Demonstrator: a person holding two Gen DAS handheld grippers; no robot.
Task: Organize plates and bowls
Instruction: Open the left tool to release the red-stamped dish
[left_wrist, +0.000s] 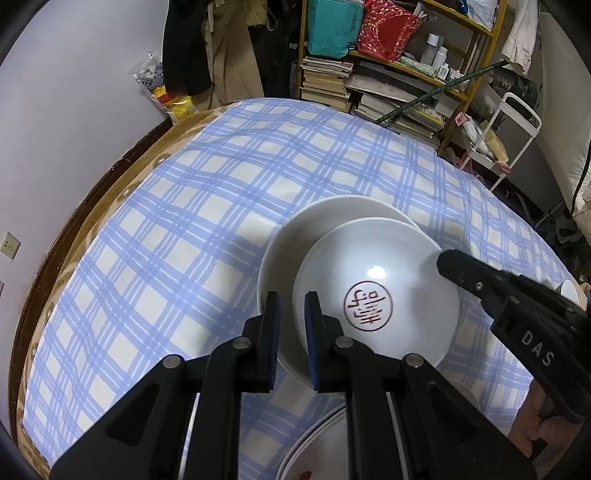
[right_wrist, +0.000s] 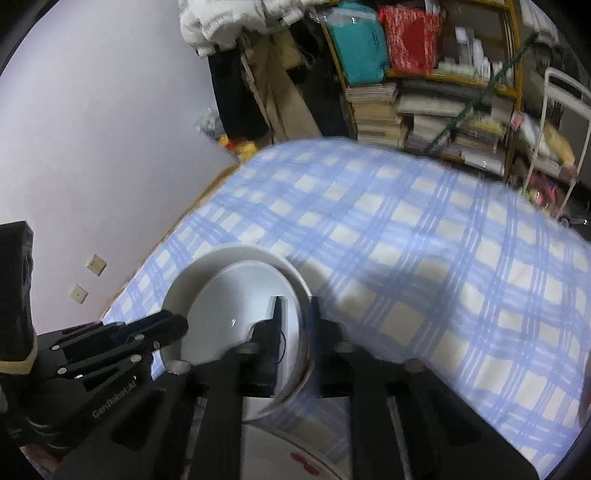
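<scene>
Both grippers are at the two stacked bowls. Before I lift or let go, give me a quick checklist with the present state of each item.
1. Left gripper grip: its fingers straddle the near-left edge of the inner bowl, rim between them. Clamped tight: cannot tell.
2. Right gripper grip: fingers straddle the bowl rim on the other side. Ok, though that view is blurred.
3. Inner bowl seated in the outer bowl: sits off-centre, toward the right gripper. Not ok.
4. Outer bowl flat on the checked cloth: cannot tell.
5. Room nearby: a plate lies just below the bowls. Mind it.
</scene>
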